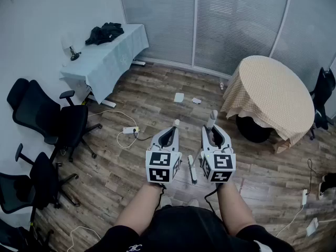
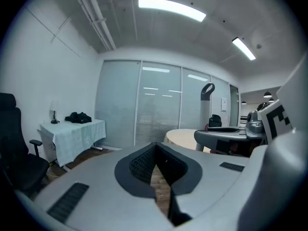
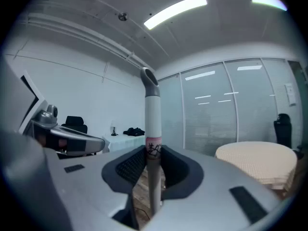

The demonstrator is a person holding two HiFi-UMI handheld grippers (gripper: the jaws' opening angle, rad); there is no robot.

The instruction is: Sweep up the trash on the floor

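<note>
The right gripper (image 3: 154, 150) is clamped on a grey-white broom handle (image 3: 152, 124), which stands upright between its jaws, its hooked top rising well above them. The left gripper (image 2: 154, 146) has its jaws drawn together at the tips and holds nothing. In the head view both grippers are side by side over the wooden floor (image 1: 136, 161). Two paper scraps (image 1: 179, 97) lie at 12 o'clock from them, near a round table (image 1: 273, 93) at 2 o'clock.
</note>
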